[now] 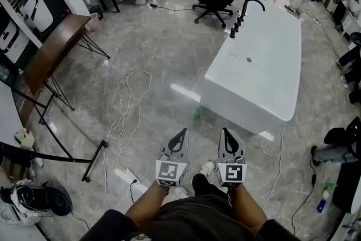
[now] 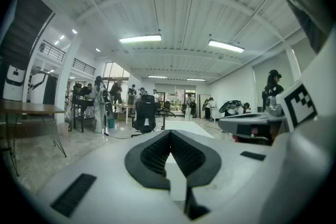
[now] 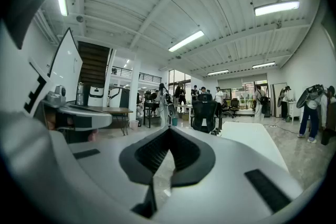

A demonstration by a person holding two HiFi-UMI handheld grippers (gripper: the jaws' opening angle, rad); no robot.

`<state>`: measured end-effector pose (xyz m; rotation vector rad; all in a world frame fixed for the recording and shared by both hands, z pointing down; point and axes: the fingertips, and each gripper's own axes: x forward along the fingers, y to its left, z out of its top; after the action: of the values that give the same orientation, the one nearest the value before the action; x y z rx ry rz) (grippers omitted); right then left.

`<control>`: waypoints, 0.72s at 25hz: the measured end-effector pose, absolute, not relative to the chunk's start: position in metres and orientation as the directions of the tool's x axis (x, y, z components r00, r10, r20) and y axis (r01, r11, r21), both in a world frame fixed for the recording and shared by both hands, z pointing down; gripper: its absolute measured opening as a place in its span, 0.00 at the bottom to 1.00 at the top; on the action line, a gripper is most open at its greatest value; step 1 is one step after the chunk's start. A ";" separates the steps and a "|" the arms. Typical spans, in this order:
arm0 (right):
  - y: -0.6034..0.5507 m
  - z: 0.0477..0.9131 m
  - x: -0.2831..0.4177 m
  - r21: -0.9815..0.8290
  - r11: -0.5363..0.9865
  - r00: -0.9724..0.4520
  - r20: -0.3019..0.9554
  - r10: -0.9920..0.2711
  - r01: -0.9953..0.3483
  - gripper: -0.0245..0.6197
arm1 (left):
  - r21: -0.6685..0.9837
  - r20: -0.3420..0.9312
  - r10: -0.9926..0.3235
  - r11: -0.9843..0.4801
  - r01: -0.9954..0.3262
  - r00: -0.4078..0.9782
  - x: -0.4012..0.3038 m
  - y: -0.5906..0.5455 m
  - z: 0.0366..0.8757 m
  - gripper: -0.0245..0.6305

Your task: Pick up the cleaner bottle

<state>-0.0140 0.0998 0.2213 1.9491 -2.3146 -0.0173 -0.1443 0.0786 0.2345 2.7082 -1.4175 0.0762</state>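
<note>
Two grippers in head view: left gripper point(image 1: 181, 131) and right gripper point(image 1: 225, 131) level, side by side, jaws together, both empty. Small green thing, likely cleaner bottle point(image 1: 196, 114), on floor point(image 1: 163, 59) just beside near corner of white bathtub point(image 1: 242, 101), ahead of grippers, untouched.
Left gripper view: tips meet, nothing between; bottle out of sight.
Right gripper view: same.
Task not started: approach, opening, grasp and lift all remain.
</note>
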 end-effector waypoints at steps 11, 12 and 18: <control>0.025 0.239 0.027 0.037 0.189 -0.184 0.122 -0.975 -0.981 0.06 | 0.086 0.176 -0.802 -0.565 -0.820 0.571 -0.090 0.009 0.261 0.05; 0.020 0.240 0.028 0.036 0.187 -0.181 0.115 -0.977 -0.982 0.06 | 0.082 0.175 -0.800 -0.569 -0.818 0.574 -0.088 0.002 0.263 0.05; -0.019 0.261 0.042 0.013 0.137 -0.134 0.138 -0.981 -0.991 0.06 | 0.054 0.165 -0.787 -0.595 -0.802 0.595 -0.073 -0.044 0.278 0.05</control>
<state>0.0422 -0.0192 0.2609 1.9897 -2.2810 0.1230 -0.0734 -0.0443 0.2782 2.6942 -1.3489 0.1874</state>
